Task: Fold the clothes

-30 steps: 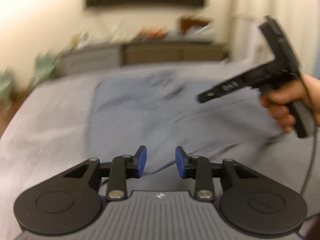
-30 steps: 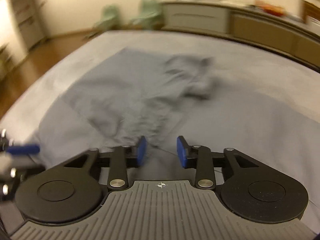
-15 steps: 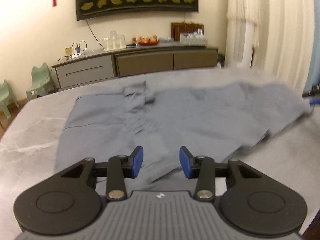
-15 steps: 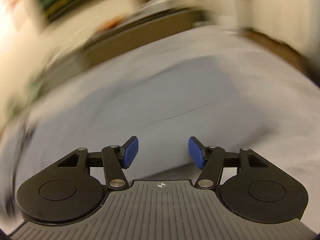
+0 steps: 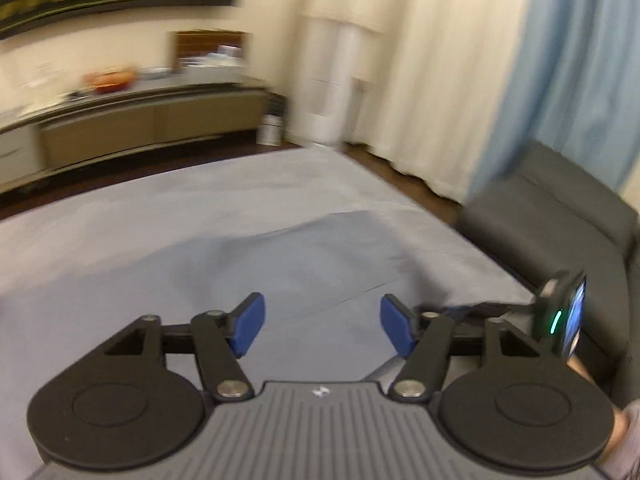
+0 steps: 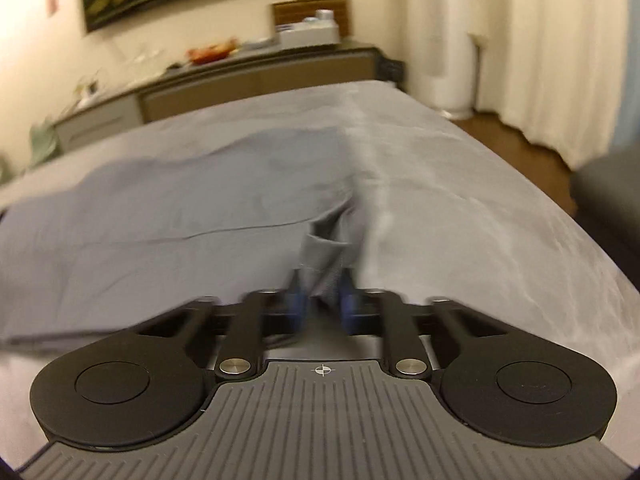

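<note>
Grey shirt [image 6: 168,216] hem pinched in right gripper [image 6: 320,304] fingers, left gripper [image 5: 322,326] fingers wide, sideboard [image 6: 256,80] beyond

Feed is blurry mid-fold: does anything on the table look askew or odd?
Nothing is spilled or damaged. The grey shirt lies rumpled, and its edge is bunched into a fold between the right hand-held gripper's closing jaws. The left hand-held gripper is open and empty.

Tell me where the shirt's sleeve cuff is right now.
Right wrist view, bottom centre: the sleeve cuff is pinched in the right gripper, above the grey table.
</note>
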The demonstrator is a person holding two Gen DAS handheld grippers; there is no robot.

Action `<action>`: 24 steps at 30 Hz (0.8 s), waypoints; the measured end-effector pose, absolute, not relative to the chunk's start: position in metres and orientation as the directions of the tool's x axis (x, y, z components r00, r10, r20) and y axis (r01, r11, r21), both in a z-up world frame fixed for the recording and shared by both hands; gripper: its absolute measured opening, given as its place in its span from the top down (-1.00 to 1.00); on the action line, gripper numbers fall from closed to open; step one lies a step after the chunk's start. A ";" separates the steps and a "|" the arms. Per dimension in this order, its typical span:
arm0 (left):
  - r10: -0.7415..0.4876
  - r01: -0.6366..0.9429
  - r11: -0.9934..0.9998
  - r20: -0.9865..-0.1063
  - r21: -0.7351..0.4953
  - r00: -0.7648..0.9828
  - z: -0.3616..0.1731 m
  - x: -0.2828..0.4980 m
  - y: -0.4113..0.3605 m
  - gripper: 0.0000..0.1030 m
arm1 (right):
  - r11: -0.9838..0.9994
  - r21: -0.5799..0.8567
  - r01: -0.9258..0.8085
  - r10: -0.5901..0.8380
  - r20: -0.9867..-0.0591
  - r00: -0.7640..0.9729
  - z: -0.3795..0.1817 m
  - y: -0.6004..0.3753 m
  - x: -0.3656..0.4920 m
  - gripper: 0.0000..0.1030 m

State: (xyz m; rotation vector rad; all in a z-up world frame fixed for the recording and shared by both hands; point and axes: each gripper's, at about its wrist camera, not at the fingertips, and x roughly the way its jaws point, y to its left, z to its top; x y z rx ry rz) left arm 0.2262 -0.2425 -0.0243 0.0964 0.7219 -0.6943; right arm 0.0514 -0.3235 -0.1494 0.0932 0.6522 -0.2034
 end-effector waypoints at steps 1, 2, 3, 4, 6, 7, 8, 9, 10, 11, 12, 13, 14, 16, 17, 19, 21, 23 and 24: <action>-0.556 0.643 0.754 -0.653 -0.135 0.514 -0.026 0.238 -0.268 -0.37 | 0.978 -0.044 0.205 -0.190 -0.595 0.781 -0.147 -0.311 0.052 0.89; -0.545 0.656 0.746 -0.671 -0.115 0.502 -0.031 0.247 -0.291 -0.37 | 0.977 -0.098 0.191 -0.212 -0.578 0.788 -0.146 -0.301 0.051 0.90; -0.534 0.669 0.737 -0.689 -0.094 0.491 -0.036 0.255 -0.314 -0.37 | 0.975 -0.139 0.175 -0.223 -0.561 0.798 -0.145 -0.294 0.049 0.91; -0.522 0.682 0.728 -0.705 -0.074 0.480 -0.040 0.264 -0.337 -0.37 | 0.971 -0.179 0.160 -0.233 -0.543 0.807 -0.144 -0.287 0.047 0.91; -0.517 0.716 0.696 -0.732 -0.058 0.443 -0.052 0.273 -0.372 -0.37 | 0.957 -0.260 0.130 -0.250 -0.506 0.826 -0.141 -0.272 0.043 0.91; -0.514 0.734 0.678 -0.746 -0.051 0.423 -0.059 0.277 -0.389 -0.38 | 0.949 -0.292 0.118 -0.254 -0.491 0.833 -0.141 -0.266 0.042 0.91; -0.491 0.749 0.663 -0.769 -0.025 0.409 -0.069 0.282 -0.404 -0.38 | 0.943 -0.314 0.106 -0.255 -0.481 0.839 -0.141 -0.262 0.040 0.91; -0.466 0.763 0.647 -0.791 0.001 0.397 -0.079 0.286 -0.418 -0.38 | 0.935 -0.341 0.095 -0.257 -0.468 0.845 -0.140 -0.258 0.038 0.92; -0.414 0.758 0.649 -0.809 0.059 0.417 -0.089 0.288 -0.428 -0.18 | 0.927 -0.366 0.084 -0.257 -0.456 0.852 -0.138 -0.255 0.035 0.92; -0.351 0.749 0.650 -0.824 0.127 0.444 -0.100 0.293 -0.435 0.51 | 0.924 -0.375 0.072 -0.248 -0.445 0.860 -0.135 -0.253 0.032 0.92; -0.296 0.735 0.655 -0.836 0.174 0.462 -0.110 0.298 -0.436 0.72 | 0.925 -0.374 0.060 -0.233 -0.437 0.869 -0.132 -0.252 0.028 0.91; -0.296 0.713 0.683 -0.834 0.157 0.466 -0.112 0.300 -0.430 0.74 | 0.927 -0.371 0.050 -0.219 -0.431 0.875 -0.128 -0.252 0.024 0.91; -0.320 0.687 0.718 -0.822 0.114 0.471 -0.108 0.304 -0.415 0.75 | 0.934 -0.354 0.039 -0.199 -0.429 0.881 -0.123 -0.253 0.020 0.90; -0.397 0.595 0.803 -0.774 -0.034 0.493 -0.090 0.307 -0.359 0.74 | 0.959 -0.283 -0.004 -0.122 -0.427 0.896 -0.111 -0.256 0.008 0.71; -0.428 0.544 0.831 -0.754 -0.112 0.498 -0.084 0.307 -0.327 0.74 | 0.973 -0.226 -0.037 -0.065 -0.428 0.901 -0.104 -0.257 0.001 0.43; -0.444 0.449 0.869 -0.725 -0.207 0.526 -0.083 0.302 -0.260 0.74 | 0.988 -0.110 -0.109 0.052 -0.427 0.903 -0.090 -0.258 -0.011 0.16; -0.396 0.389 0.898 -0.764 -0.206 0.510 -0.102 0.301 -0.220 0.74 | 0.982 0.013 -0.190 0.177 -0.433 0.884 -0.079 -0.257 -0.020 0.14; -0.345 0.361 0.916 -0.806 -0.177 0.480 -0.124 0.302 -0.205 0.74 | 0.968 0.085 -0.235 0.248 -0.446 0.860 -0.072 -0.252 -0.022 0.17; -0.346 0.361 0.915 -0.810 -0.179 0.474 -0.129 0.301 -0.202 0.73 | 0.966 0.100 -0.240 0.258 -0.463 0.848 -0.071 -0.249 -0.019 0.19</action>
